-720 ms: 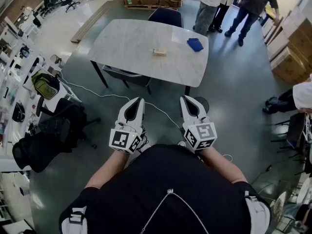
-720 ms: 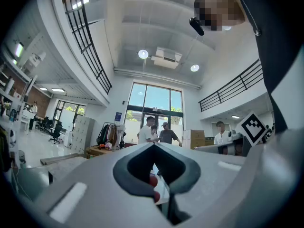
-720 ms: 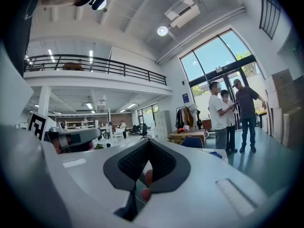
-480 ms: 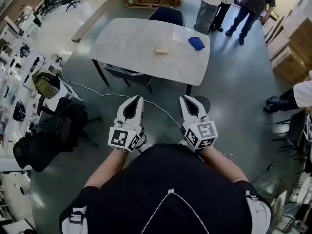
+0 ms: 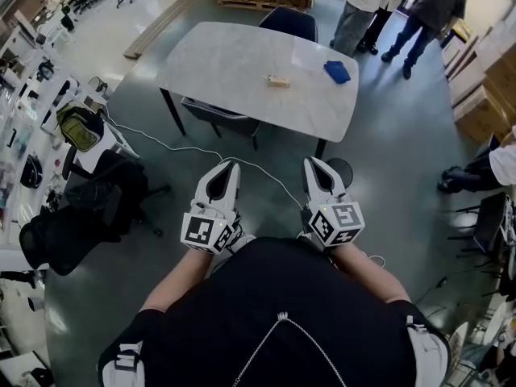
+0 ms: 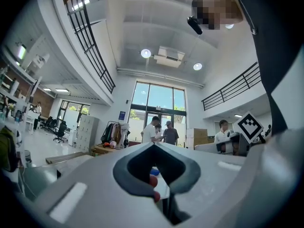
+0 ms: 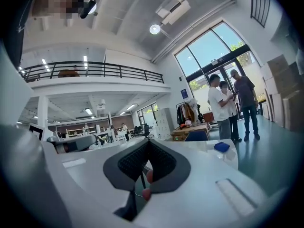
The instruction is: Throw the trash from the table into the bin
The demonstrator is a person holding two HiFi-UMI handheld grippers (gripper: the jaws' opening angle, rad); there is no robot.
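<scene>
- Bare grey floor (image 5: 387,160) lies open between the person and the surface (image 5: 234,59). The near edge of the surface runs slantwise ahead, well apart from both tools.
- On the surface, a small tan block (image 5: 278,81) lies near the middle. A blue wad (image 5: 338,72) sits toward the right edge, apart from the block.
- One chair (image 5: 216,113) is tucked under the near side and a dark blue chair (image 5: 289,22) stands at the far side.
- A white cable (image 5: 193,150) snakes across the floor in front.
- Black bags (image 5: 81,216) crowd the left, cardboard boxes (image 5: 484,71) the right, and two people (image 5: 363,6) stand beyond.
- The left hand-held gripper (image 5: 228,166) and the right hand-held gripper (image 5: 313,163) are held side by side close to the body. Each has its jaw tips meeting and nothing between them.
</scene>
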